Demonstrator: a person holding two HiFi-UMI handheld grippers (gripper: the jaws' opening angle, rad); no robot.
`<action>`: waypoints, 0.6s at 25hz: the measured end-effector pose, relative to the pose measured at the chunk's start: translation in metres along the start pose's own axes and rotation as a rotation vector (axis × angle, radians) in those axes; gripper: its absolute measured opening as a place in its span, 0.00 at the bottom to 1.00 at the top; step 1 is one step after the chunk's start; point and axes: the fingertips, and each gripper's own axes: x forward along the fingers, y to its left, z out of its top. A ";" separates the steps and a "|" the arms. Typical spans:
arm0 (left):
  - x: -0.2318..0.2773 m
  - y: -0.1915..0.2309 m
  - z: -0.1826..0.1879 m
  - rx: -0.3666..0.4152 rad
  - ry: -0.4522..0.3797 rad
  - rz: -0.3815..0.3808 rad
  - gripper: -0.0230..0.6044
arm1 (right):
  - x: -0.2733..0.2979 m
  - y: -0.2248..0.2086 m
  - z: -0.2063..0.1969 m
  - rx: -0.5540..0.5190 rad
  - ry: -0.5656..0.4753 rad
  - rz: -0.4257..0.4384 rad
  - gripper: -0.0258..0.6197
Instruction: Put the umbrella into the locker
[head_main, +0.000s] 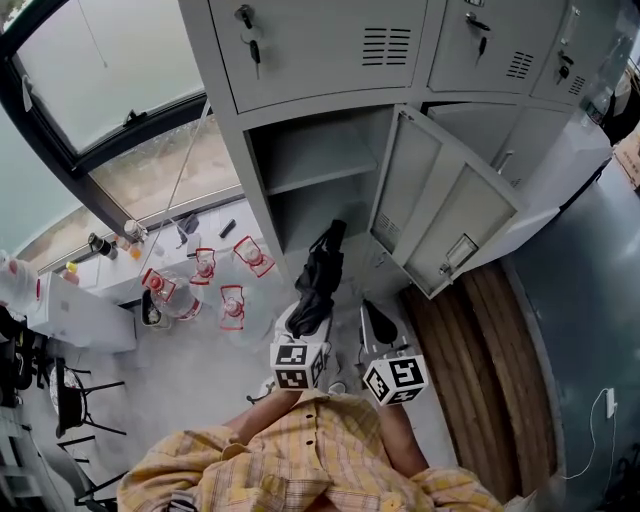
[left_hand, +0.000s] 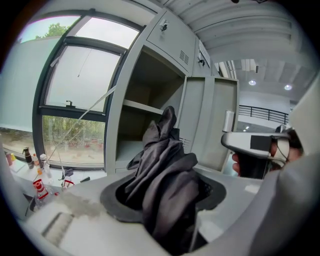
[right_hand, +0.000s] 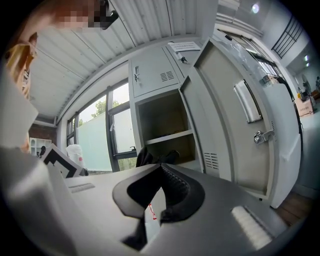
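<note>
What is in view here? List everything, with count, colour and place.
locker bank: one, grey, ahead; one compartment open, with a shelf
locker door: one, grey, swung open to the right
umbrella: one, black, folded, before the open compartment
bottles: about four, clear with red labels, on the floor by the window
window: one, dark-framed, left of the locker bank
wooden strip: one, brown, floor at right
left gripper: grey, shut on the umbrella
right gripper: grey, jaws together, empty
shirt: yellow plaid, bottom of head view
</note>
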 end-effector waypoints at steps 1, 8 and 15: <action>0.003 0.001 0.001 -0.004 -0.001 0.003 0.43 | 0.003 -0.001 -0.001 -0.002 0.004 0.004 0.04; 0.032 0.009 0.020 -0.018 -0.013 0.018 0.43 | 0.024 -0.012 0.003 -0.010 0.016 0.022 0.04; 0.060 0.024 0.033 -0.036 -0.020 0.048 0.43 | 0.041 -0.018 -0.003 -0.002 0.040 0.038 0.04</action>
